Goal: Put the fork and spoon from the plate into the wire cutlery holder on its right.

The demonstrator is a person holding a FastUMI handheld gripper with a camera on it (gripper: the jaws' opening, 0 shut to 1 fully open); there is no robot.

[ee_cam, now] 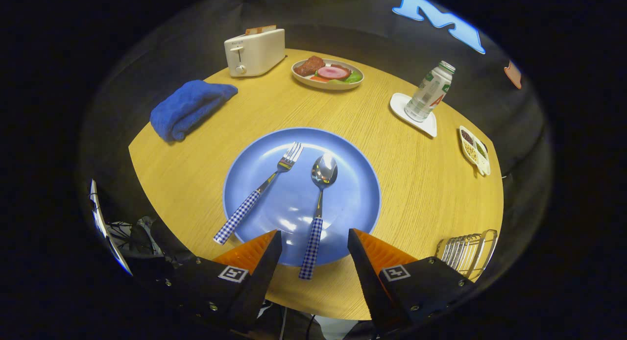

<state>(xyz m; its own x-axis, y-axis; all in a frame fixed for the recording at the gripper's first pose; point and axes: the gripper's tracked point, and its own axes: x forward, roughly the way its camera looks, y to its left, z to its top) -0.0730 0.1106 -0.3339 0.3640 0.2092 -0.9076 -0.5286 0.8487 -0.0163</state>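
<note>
A blue plate (352, 183) lies on the round wooden table just ahead of my fingers. On it rest a fork (259, 193) and a spoon (319, 203), both with blue-and-white checked handles that stick out over the plate's near rim. My gripper (313, 242) is open, its orange-and-black fingertips standing either side of the spoon's handle without touching it. The fork lies to the left of the spoon, its handle beyond my left finger. The wire cutlery holder (468, 252) stands at the table's near edge, to the right of my right finger.
Beyond the plate are a white toaster (254, 51), a folded blue towel (188, 107), a dish of food (327, 73), a bottle (431, 91) on a white coaster and a small tray of condiments (474, 150). The table edge runs close under my fingers.
</note>
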